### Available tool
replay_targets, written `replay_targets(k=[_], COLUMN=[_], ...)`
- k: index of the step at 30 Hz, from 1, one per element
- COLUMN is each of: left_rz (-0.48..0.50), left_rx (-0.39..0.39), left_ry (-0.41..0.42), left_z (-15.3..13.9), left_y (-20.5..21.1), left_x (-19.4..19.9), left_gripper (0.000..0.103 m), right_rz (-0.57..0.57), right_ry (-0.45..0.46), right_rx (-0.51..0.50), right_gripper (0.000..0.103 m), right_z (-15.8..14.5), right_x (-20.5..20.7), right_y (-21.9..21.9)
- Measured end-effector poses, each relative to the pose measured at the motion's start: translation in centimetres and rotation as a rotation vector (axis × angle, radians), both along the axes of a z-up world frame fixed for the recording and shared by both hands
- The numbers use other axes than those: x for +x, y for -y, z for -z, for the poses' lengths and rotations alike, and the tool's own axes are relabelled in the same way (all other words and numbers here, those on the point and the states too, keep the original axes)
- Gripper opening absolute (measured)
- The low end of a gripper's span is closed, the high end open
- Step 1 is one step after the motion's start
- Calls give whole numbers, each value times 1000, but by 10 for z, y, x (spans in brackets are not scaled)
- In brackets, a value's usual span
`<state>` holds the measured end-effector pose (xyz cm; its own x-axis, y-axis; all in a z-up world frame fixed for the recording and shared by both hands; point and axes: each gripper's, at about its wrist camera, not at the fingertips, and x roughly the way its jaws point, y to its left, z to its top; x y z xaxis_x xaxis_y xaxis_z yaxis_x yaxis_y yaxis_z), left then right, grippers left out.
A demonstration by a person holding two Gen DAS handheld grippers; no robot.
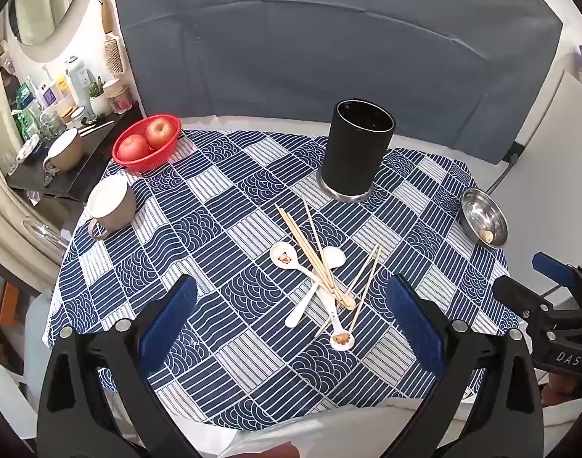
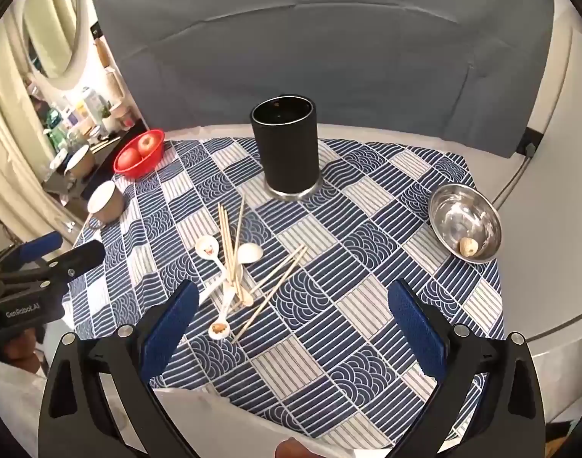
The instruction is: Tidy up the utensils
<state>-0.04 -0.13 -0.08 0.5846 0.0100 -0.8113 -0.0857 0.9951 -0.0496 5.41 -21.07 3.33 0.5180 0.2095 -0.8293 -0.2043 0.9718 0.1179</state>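
Note:
A loose pile of wooden chopsticks (image 1: 317, 255) and three white ceramic spoons (image 1: 285, 257) lies on the blue patterned tablecloth (image 1: 222, 206). It also shows in the right wrist view, chopsticks (image 2: 230, 244) and spoons (image 2: 249, 253). A tall black holder (image 1: 357, 150) stands upright behind the pile, its mouth open; it also shows in the right wrist view (image 2: 287, 149). My left gripper (image 1: 291, 305) is open above the near side of the pile. My right gripper (image 2: 291, 309) is open, to the right of the pile. Both are empty.
A red basket with two apples (image 1: 148, 143) and a beige mug (image 1: 111, 202) stand at the left. A steel bowl (image 2: 464, 221) holding a small round thing stands at the right. A grey cloth backdrop hangs behind the table. A cluttered shelf is far left.

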Motion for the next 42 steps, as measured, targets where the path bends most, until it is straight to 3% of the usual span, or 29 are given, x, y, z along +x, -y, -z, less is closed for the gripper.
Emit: replay_targets(k=[42], left_rz=[13], left_rx=[3], left_ry=[-20], left_z=[4], left_y=[4], left_x=[-3], left_gripper=[97], right_rz=[-30], right_ry=[-2], right_rx=[20], right_gripper=[95], right_z=[-1], right_x=[-3], right_y=[-4])
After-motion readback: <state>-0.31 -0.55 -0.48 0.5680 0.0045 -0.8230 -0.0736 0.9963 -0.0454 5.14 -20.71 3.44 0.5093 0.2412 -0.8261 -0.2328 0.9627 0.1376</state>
